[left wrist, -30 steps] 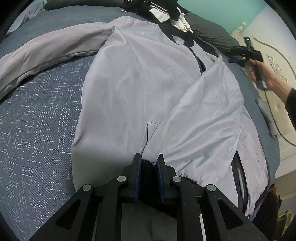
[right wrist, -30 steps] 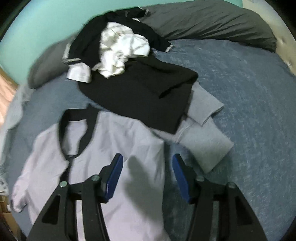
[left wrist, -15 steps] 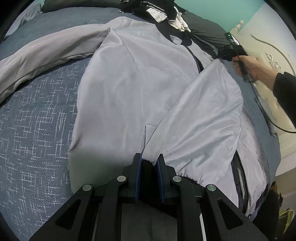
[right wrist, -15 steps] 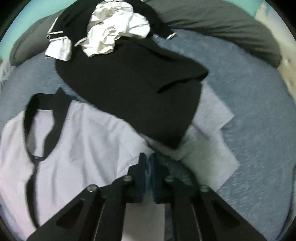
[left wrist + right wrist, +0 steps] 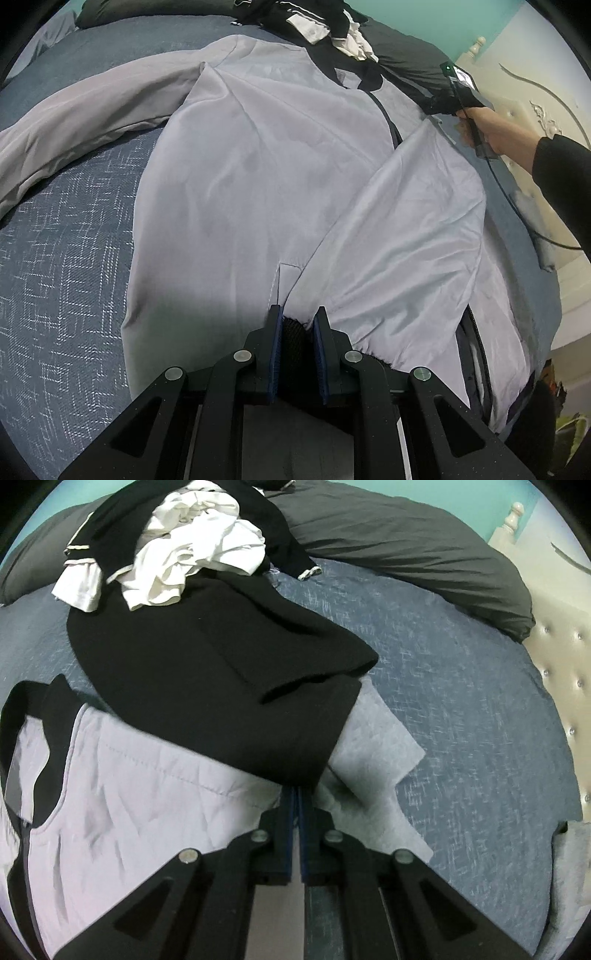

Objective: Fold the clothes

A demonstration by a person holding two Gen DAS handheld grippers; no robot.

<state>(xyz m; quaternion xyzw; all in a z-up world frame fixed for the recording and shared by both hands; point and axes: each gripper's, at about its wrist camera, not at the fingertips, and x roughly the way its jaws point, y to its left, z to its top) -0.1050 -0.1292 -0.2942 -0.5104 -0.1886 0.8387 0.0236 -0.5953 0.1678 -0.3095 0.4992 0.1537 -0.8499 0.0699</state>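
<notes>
While both grippers pinch, the pale grey zip-up jacket [image 5: 258,177] lies lengthwise across the blue woven bedspread [image 5: 66,258].
Left gripper [image 5: 297,325] clamps its dark hem; right gripper [image 5: 295,794], jaws closed, nips the shoulder edge.

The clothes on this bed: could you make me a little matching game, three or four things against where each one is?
Things:
1. grey jacket
2. black garment
3. white shirt
4. dark pillow

Places:
a. crumpled on top of the black garment
b. along the head of the bed
c. spread flat, hem gripped by the left tongs
d. overlapping the jacket's shoulder

Pairs: 1-c, 2-d, 3-a, 4-b
</notes>
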